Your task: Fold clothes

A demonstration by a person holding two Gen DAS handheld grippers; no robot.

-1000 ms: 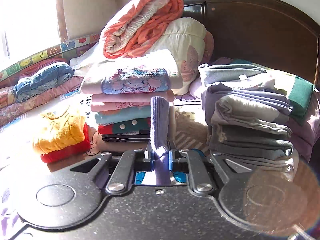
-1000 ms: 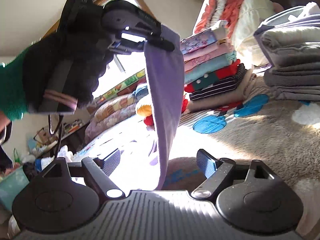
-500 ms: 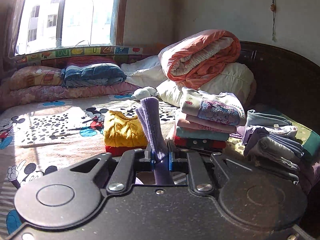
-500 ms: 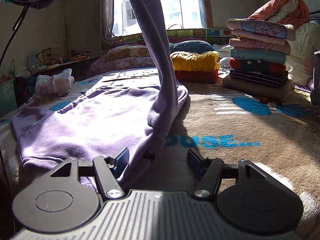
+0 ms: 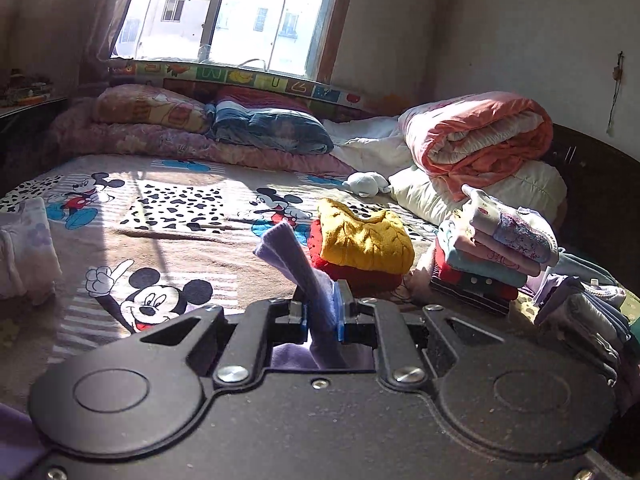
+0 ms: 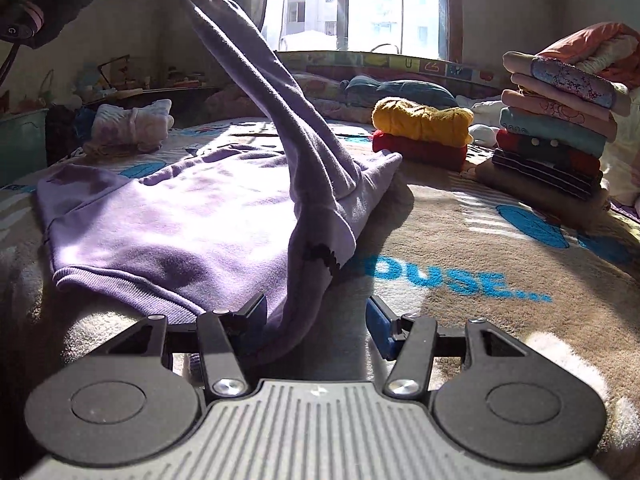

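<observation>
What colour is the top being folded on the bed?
Light purple top, seen best in the right wrist view.

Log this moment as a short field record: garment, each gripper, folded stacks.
garment: purple sweatshirt, body flat on the bed blanket, sleeve lifted
left gripper: shut on the sleeve cuff
right gripper: open, low at the garment's near edge
folded stacks: yellow-on-red pile; taller multicolour stack
</observation>
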